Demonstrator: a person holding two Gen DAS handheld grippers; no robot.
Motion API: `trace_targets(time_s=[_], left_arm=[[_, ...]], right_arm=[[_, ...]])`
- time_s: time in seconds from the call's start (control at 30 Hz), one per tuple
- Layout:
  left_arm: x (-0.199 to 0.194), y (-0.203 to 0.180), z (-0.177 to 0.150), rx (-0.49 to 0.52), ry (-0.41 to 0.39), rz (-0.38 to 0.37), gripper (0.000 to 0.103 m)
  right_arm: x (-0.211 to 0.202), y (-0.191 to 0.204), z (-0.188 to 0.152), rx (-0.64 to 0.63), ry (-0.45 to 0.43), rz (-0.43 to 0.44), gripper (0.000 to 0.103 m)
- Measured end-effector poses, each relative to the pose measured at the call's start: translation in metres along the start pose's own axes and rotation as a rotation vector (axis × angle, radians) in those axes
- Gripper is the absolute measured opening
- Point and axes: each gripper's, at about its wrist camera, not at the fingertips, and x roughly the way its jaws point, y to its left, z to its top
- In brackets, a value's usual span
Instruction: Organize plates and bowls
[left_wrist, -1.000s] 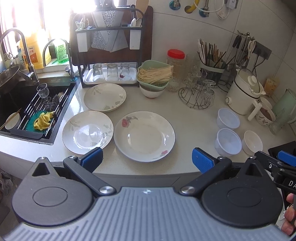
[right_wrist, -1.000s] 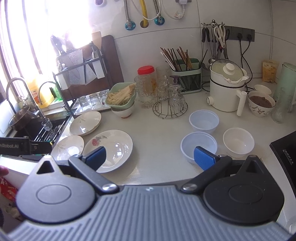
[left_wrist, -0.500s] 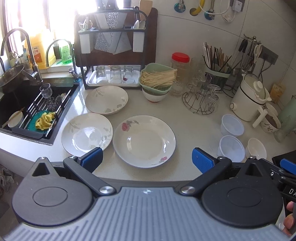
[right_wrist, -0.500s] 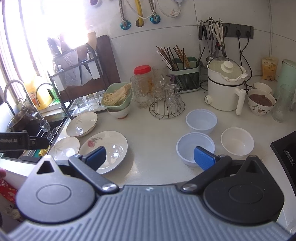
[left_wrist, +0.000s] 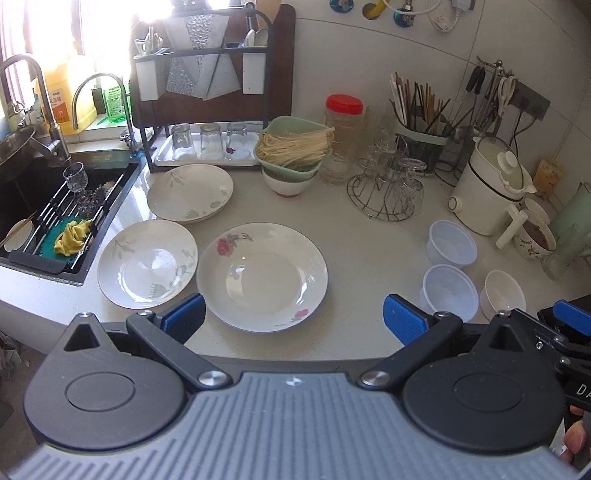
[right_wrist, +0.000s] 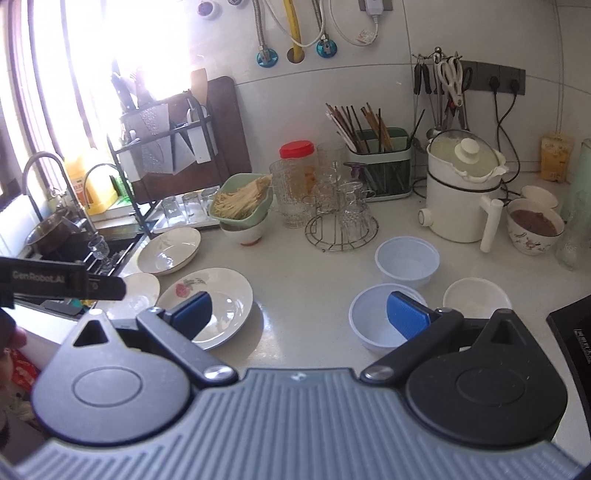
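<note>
My left gripper (left_wrist: 293, 319) is holding its jaws wide apart, gripping nothing, above the desk (left_wrist: 369, 254) edge, facing the rose plate (left_wrist: 262, 276). Two leaf-patterned plates (left_wrist: 147, 264) (left_wrist: 190, 192) are lying to its left, the nearer just beside it. My right gripper (right_wrist: 299, 314) is likewise gaping, empty, above the desk's near edge; two translucent bowls (right_wrist: 384, 317) (right_wrist: 407, 256) and a white bowl (right_wrist: 476, 293) are sitting close together ahead to its right.
</note>
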Motion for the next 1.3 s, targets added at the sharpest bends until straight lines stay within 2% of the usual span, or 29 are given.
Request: trace_targets(time_s=[0.3,0.47,0.77,1.03,1.2,1.3], left_arm=[[0.005,-0.006,-0.009,-0.028,0.011,0.039,0.103],[0.013,0.005,-0.017,-0.033,0.054,0.057,0.103],[0.029,0.042,-0.02,-0.047,0.121,0.037,0.103],[0.05,0.089,-0.008,0.002,0.146,-0.002,0.103],[0.06,0.12,-0.002,0.034,0.14,-0.001,0.103],[0.065,0.138,0.0,0.046,0.138,-0.008,0.103]], right_arm=[[0.0,-0.005,-0.01,-0.019,0.014,0.045,0.103],[0.004,0.001,-0.012,-0.009,0.009,0.09,0.103],[0.017,0.027,-0.02,0.018,0.031,0.126,0.103],[0.036,0.056,-0.032,0.135,0.049,0.067,0.1],[0.047,0.088,-0.034,0.108,0.061,0.046,0.099],[0.054,0.104,-0.036,0.095,0.077,0.05,0.092]])
